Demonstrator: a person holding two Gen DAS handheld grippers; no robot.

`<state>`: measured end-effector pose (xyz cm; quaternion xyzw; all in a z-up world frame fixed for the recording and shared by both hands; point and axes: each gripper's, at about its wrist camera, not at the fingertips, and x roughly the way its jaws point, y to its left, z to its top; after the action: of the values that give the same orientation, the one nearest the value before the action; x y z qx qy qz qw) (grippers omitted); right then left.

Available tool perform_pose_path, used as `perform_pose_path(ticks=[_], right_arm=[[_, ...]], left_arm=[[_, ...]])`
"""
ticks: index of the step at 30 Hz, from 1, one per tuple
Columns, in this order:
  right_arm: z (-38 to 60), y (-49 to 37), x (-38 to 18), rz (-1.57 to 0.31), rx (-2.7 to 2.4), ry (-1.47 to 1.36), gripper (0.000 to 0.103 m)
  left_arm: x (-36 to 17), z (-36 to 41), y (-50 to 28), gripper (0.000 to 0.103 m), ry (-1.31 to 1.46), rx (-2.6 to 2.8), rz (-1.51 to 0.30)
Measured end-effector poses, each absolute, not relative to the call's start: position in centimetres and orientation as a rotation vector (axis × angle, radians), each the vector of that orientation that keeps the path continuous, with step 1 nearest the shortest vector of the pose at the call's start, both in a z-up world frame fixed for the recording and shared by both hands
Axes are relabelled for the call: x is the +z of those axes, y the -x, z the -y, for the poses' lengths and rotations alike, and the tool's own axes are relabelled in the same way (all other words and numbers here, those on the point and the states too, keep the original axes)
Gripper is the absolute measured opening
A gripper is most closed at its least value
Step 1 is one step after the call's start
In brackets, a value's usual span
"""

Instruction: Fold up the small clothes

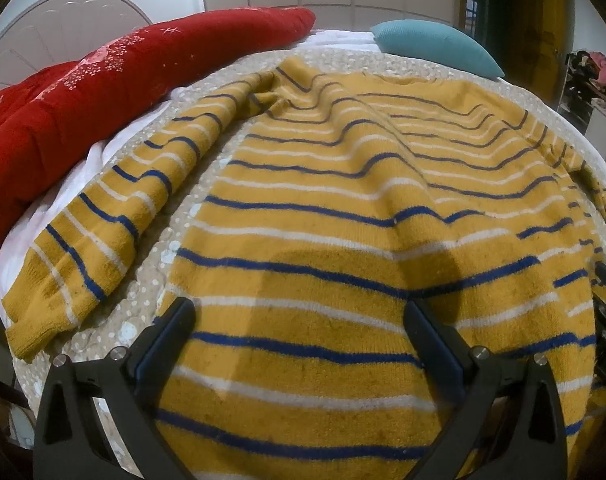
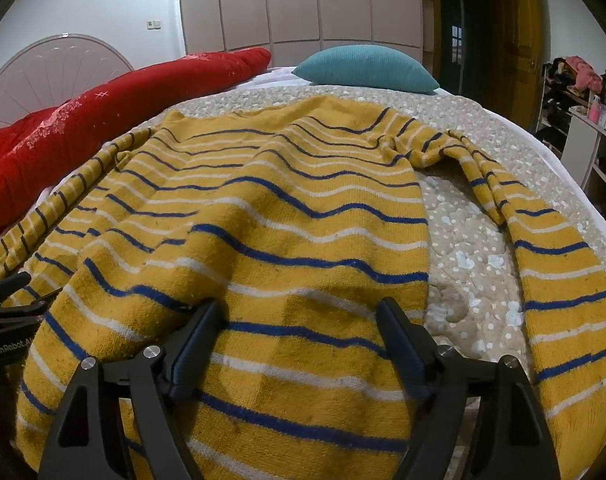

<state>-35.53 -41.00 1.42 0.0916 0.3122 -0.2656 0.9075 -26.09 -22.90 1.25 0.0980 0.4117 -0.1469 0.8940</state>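
A mustard-yellow sweater point(image 1: 343, 200) with blue and white stripes lies spread flat on the bed, its hem nearest the cameras; the right wrist view shows the same sweater point(image 2: 263, 220). One sleeve point(image 1: 103, 220) stretches out to the left, the other sleeve point(image 2: 551, 260) trails down the right side. My left gripper point(image 1: 299, 308) hovers over the hem's left part, jaws wide apart, nothing between them. My right gripper point(image 2: 299, 312) hangs over the hem's right part, also open and empty. Each gripper shows at the edge of the other's view.
A beige dotted bedspread point(image 2: 463, 248) covers the bed. A red quilt point(image 1: 103, 92) lies bunched along the left side. A teal pillow point(image 2: 363, 66) sits at the far end. Shelves with clutter point(image 2: 583, 112) stand to the right, wardrobes behind.
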Motion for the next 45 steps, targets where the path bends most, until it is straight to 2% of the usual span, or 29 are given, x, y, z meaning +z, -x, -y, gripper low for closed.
perform_pose_path(ticks=[16,30,45], right_arm=[[40.8,35.6,1.2,-0.637,-0.557,-0.173,0.084],[40.8,35.6,1.2,-0.635,-0.556,-0.171,0.084],[40.7,35.7,1.1,-0.625,-0.553,-0.154,0.085]], left_arm=[[1.2,22.9,26.1,0.103,-0.209,-0.305,-0.857],[1.3,23.2,25.6,0.103,-0.243,-0.315,-0.962],[2.3,22.5,27.1,0.103,-0.245,-0.323,-0.961]])
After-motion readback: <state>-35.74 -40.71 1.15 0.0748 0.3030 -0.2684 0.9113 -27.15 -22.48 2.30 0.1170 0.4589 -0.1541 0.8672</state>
